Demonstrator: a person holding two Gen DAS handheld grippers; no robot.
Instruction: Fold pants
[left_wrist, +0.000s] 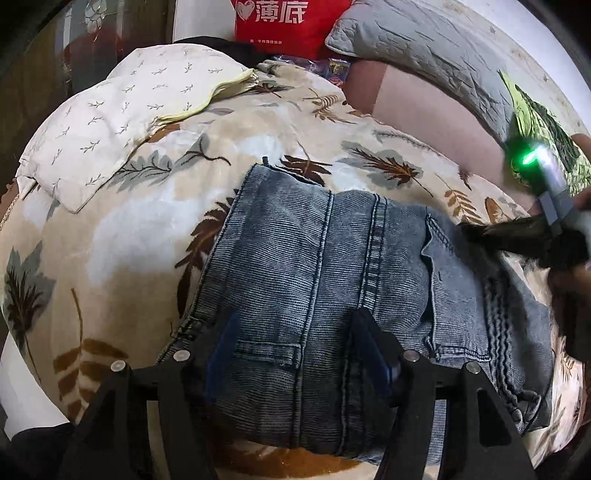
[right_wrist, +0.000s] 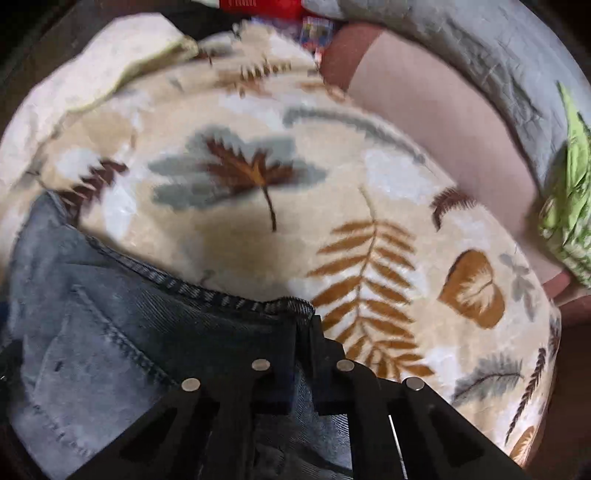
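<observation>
Faded blue jeans (left_wrist: 332, 280) lie folded in a thick stack on a leaf-patterned blanket (left_wrist: 155, 221). My left gripper (left_wrist: 295, 332) is open, its two black fingers with blue pads spread over the near part of the jeans, holding nothing. The right gripper (left_wrist: 554, 218) shows at the right edge of the left wrist view, at the jeans' right side. In the right wrist view my right gripper (right_wrist: 301, 325) is shut on the jeans' seamed edge (right_wrist: 221, 295), with denim (right_wrist: 92, 314) bunched between and left of the fingers.
A white pillow (left_wrist: 110, 122) lies at the back left. A grey quilt (left_wrist: 443, 48), a red bag (left_wrist: 284, 22) and a green patterned cloth (left_wrist: 543, 133) lie along the back and right. Pink sheet (right_wrist: 424, 107) shows beyond the blanket.
</observation>
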